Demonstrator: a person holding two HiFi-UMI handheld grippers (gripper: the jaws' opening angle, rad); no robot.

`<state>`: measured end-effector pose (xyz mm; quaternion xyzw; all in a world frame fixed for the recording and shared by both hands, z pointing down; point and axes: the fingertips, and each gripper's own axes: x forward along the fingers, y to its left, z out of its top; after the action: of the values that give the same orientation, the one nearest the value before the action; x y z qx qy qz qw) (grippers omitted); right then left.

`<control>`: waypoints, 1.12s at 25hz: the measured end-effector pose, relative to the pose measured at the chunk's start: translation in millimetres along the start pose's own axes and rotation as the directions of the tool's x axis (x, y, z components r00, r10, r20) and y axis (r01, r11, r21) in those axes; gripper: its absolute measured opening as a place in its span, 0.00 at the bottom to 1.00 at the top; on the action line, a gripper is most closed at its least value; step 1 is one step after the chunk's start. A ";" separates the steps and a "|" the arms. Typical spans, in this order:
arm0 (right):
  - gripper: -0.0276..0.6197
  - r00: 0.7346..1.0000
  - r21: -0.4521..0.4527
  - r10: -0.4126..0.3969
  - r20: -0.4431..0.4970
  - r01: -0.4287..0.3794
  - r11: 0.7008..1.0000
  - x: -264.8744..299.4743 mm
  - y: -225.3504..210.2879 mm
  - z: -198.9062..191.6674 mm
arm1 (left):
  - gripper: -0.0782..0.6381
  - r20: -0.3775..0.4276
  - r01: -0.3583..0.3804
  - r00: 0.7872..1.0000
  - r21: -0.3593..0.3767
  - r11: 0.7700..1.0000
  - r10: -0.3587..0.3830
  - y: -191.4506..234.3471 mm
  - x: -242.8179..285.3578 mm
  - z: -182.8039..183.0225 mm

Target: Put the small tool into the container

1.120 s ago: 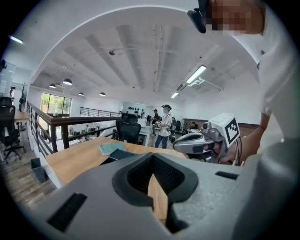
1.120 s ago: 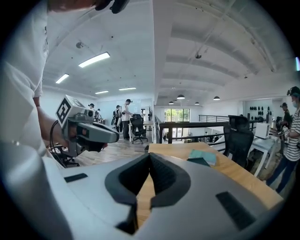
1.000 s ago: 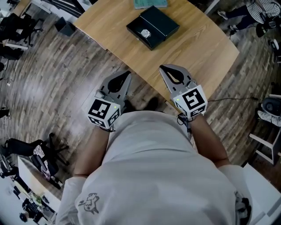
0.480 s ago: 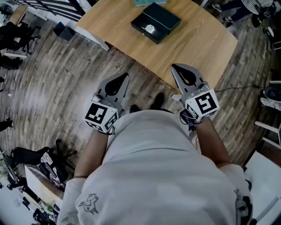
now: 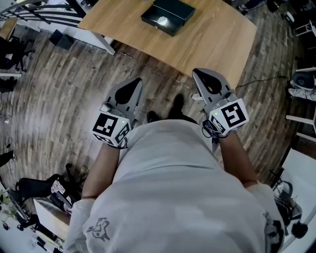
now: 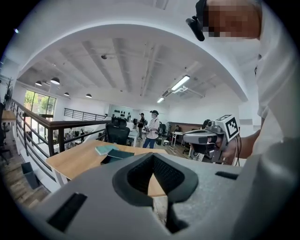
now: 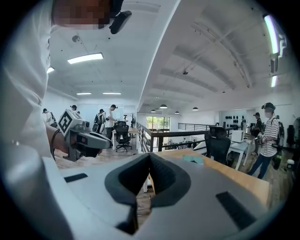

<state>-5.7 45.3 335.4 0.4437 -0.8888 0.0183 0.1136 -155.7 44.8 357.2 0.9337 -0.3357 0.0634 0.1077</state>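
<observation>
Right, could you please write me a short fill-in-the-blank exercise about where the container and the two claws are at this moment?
1. The black container rests on the wooden ____.
2. The jaws of the left claw and the right claw are both ____, with nothing between them.
3. The person holding the claws wears a ____ shirt.
Missing words: table; shut; white.

desk (image 5: 217, 44) front: bare wood, clear pass up to the container
obstacles: container (image 5: 168, 15) far side, book (image 6: 104, 149) just beside it
</observation>
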 end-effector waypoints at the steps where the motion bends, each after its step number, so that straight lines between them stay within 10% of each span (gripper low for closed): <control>1: 0.05 1.000 0.006 -0.007 0.000 0.007 1.000 -3.8 3.7 -0.1 | 0.12 -0.002 0.009 1.000 0.000 1.000 -0.009 -1.8 -3.0 -1.2; 28: 0.05 0.994 -0.009 0.107 0.006 -0.107 0.994 -120.2 -55.2 -14.9 | 0.12 0.013 -0.074 0.997 -0.009 0.997 0.074 -106.9 52.0 -0.3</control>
<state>110.6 108.2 319.9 0.3951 -0.9116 0.0189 0.1118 -47.5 93.3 350.5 0.9205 -0.3709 0.0598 0.1071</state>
